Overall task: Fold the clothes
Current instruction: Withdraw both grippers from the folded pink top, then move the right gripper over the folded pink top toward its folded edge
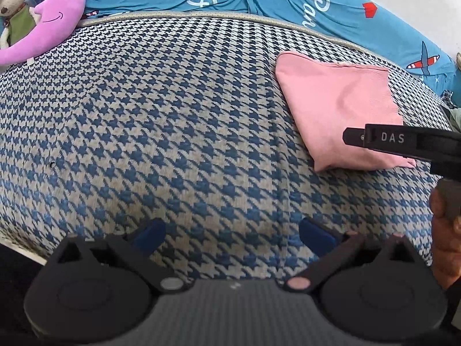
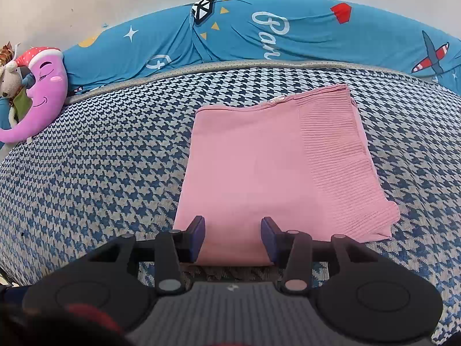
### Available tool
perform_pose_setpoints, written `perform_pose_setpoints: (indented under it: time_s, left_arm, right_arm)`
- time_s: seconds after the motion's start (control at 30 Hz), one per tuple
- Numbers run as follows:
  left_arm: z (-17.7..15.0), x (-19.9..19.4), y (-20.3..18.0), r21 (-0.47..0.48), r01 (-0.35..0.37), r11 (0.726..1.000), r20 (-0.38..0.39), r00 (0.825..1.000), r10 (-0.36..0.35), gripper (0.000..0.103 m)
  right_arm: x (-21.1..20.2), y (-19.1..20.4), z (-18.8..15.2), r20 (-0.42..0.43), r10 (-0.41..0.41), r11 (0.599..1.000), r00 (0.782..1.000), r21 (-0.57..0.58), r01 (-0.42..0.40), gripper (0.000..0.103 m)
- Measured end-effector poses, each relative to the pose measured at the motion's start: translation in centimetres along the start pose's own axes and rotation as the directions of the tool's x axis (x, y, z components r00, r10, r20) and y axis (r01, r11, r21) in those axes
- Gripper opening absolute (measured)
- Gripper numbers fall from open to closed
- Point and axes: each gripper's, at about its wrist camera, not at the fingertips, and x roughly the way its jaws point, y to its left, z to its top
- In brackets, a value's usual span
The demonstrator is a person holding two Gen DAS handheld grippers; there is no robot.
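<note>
A folded pink knit garment (image 2: 259, 158) lies flat on the blue-and-grey houndstooth bed cover (image 2: 100, 173), with its ribbed hem on the right side. My right gripper (image 2: 234, 236) stands over the garment's near edge. Its blue pads are apart, the cloth lies flat between them and they do not pinch it. In the left wrist view the same garment (image 1: 340, 106) sits at the right, with the right gripper (image 1: 350, 137) reaching over its near corner. My left gripper (image 1: 233, 230) hovers open over bare bed cover (image 1: 173, 115), left of the garment, holding nothing.
A long blue printed bolster (image 2: 259, 28) runs along the bed's far edge against the wall. A purple moon plush (image 2: 43, 86) and a small stuffed animal (image 2: 8, 77) lie at the far left corner. A person's hand (image 1: 443, 230) shows at the right edge.
</note>
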Motion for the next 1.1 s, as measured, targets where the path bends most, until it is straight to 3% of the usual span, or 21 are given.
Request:
perform_pose_setpoints:
  time_s: [0.57,1.1]
  left_arm:
    - [-0.4,-1.2,-0.4,0.021,-0.009,1.0,0.018,1.0,0.009,0.103]
    - [-0.6,-1.1,-0.6,0.037,-0.016,0.999,0.02,1.0,0.015,0.103]
  right_arm:
    - [0.2,-0.5,-0.2,-0.02,0.002,0.999,1.0,0.038,-0.001,0.043]
    - [-0.7,-1.2,0.9,-0.021,0.065,0.997,0.998,0.033,-0.065,0.043]
